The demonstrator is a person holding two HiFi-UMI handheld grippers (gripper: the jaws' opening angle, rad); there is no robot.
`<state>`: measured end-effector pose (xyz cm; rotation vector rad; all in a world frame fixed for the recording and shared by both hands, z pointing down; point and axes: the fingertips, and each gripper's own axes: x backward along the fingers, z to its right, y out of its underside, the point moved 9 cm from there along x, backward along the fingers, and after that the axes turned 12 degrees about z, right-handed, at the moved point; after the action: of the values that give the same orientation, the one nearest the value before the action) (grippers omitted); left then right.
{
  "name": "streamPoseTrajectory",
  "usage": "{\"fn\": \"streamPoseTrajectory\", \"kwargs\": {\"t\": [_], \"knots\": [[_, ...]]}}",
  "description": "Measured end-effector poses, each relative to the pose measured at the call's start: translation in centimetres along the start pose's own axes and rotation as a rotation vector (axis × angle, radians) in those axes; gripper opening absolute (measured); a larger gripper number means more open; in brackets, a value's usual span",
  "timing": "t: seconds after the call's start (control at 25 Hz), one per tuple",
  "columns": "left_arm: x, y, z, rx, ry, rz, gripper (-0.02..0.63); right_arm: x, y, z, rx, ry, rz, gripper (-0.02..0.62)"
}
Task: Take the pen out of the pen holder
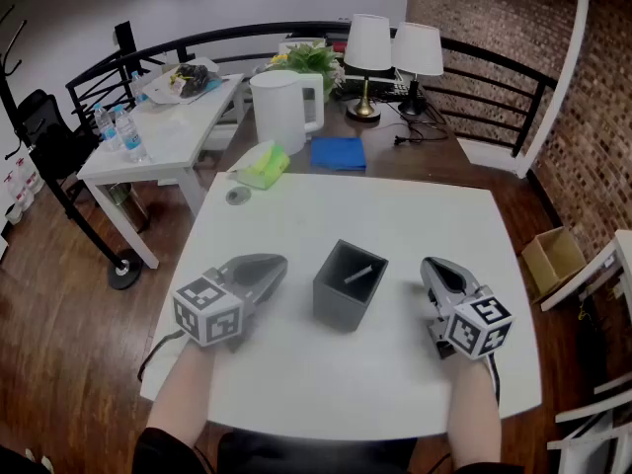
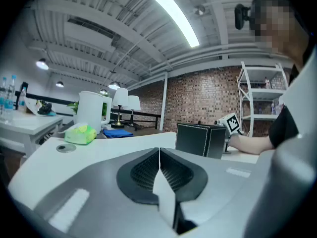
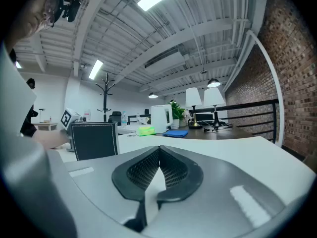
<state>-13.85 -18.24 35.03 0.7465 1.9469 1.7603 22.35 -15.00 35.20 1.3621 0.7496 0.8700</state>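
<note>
A black square pen holder (image 1: pixel 348 284) stands in the middle of the white table (image 1: pixel 395 215), with a silver pen (image 1: pixel 363 273) leaning inside it. My left gripper (image 1: pixel 278 265) rests on the table just left of the holder, shut and empty. On the holder's other side lies my right gripper (image 1: pixel 428 268), jaws together with nothing between them. From the left gripper (image 2: pixel 159 150) the holder (image 2: pixel 200 139) stands ahead to the right. In the right gripper view the gripper (image 3: pixel 159 150) has the holder (image 3: pixel 94 140) ahead to the left.
A green tissue pack (image 1: pixel 263 164), a blue cloth (image 1: pixel 338 153), a white kettle (image 1: pixel 281 110) and a small round disc (image 1: pixel 237 196) sit at the table's far side. Two lamps (image 1: pixel 367 59) and a plant stand on the brown desk behind. A cardboard box (image 1: pixel 553 262) lies on the floor at right.
</note>
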Motion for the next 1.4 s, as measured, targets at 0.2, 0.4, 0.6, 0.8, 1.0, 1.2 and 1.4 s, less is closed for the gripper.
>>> {"fn": "streamPoseTrajectory", "kwargs": {"t": [0.2, 0.4, 0.6, 0.8, 1.0, 1.2, 1.4], "knots": [[0.1, -2.1, 1.5, 0.144, 0.065, 0.054, 0.005, 1.5, 0.1, -0.7, -0.007, -0.017, -0.028, 0.015], [-0.8, -5.5, 3.1, 0.160, 0.194, 0.042, 0.006, 1.7, 0.3, -3.9, -0.012, -0.252, -0.044, 0.142], [-4.1, -8.7, 5.7, 0.096, 0.333, -0.038, 0.021, 0.9, 0.2, -7.4, -0.020, -0.460, -0.058, 0.331], [-7.6, -9.1, 8.9, -0.170, 0.432, -0.304, 0.058, 0.7, 0.2, -8.0, -0.021, -0.483, -0.055, 0.367], [-10.1, -7.8, 10.0, -0.261, 0.485, -0.516, 0.085, 0.4, 0.4, -8.7, -0.024, -0.514, -0.057, 0.442], [-11.1, -6.6, 10.2, -0.290, 0.496, -0.671, 0.126, -0.6, 0.5, -9.7, -0.020, -0.516, -0.055, 0.530], [-11.9, -6.0, 11.1, -0.448, 0.503, -0.786, 0.126, -1.6, 0.5, -10.4, -0.017, -0.514, -0.055, 0.528]]}}
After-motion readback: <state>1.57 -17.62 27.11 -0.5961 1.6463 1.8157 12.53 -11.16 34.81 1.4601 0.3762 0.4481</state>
